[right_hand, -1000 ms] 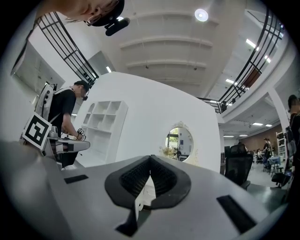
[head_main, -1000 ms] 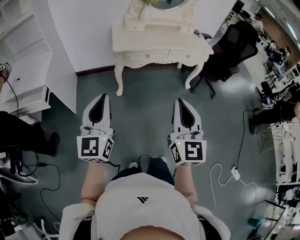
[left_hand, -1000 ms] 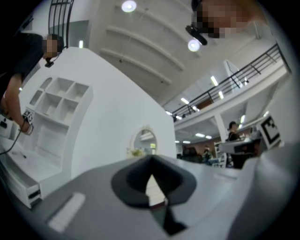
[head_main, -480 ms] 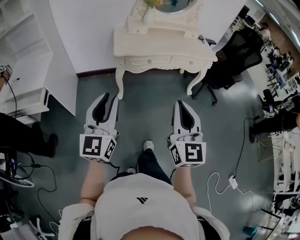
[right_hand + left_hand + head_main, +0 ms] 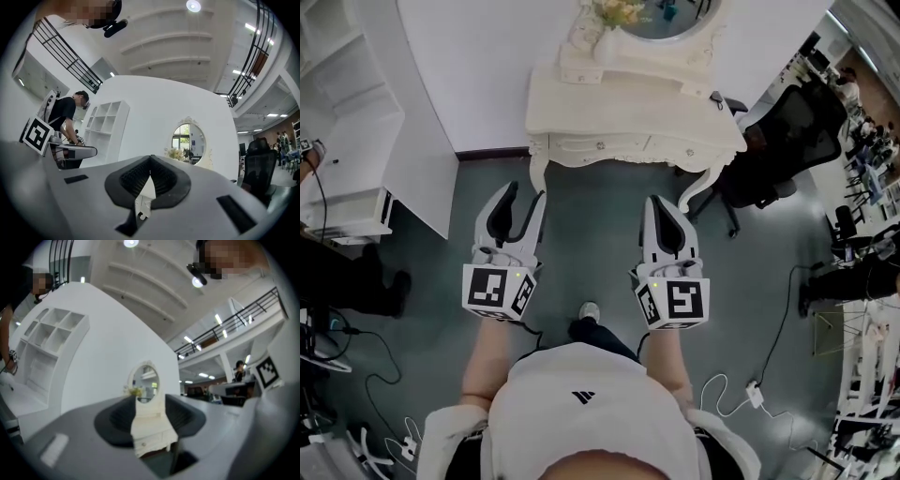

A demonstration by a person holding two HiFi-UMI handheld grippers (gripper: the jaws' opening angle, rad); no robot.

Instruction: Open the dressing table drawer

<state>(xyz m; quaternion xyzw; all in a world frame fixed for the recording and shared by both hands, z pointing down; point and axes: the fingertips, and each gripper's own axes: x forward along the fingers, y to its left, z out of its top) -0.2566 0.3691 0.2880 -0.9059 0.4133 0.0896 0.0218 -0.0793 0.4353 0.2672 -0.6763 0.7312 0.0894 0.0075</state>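
The white dressing table [image 5: 628,98] stands against the wall ahead, and its two drawers [image 5: 602,145] with small knobs are closed. An oval mirror [image 5: 661,14] and a vase of flowers [image 5: 607,37] sit on top. My left gripper [image 5: 524,193] is held over the floor short of the table's left leg. Its jaws are opening with nothing between them, and the table [image 5: 151,427] shows through the gap of the left gripper [image 5: 150,420]. My right gripper [image 5: 661,202] is level with it to the right. In its own view the right gripper [image 5: 150,159] is shut and empty.
A black office chair [image 5: 778,141] stands right of the table. At the left, white shelving [image 5: 356,122] juts out beside a standing person [image 5: 337,272]. Cables and a power strip [image 5: 752,392] lie on the grey floor [image 5: 591,244] at the lower right.
Both grippers have moved forward toward the dressing table, which now sits nearer in view. The left jaws have gone from shut to spread apart. The right jaws stayed shut.
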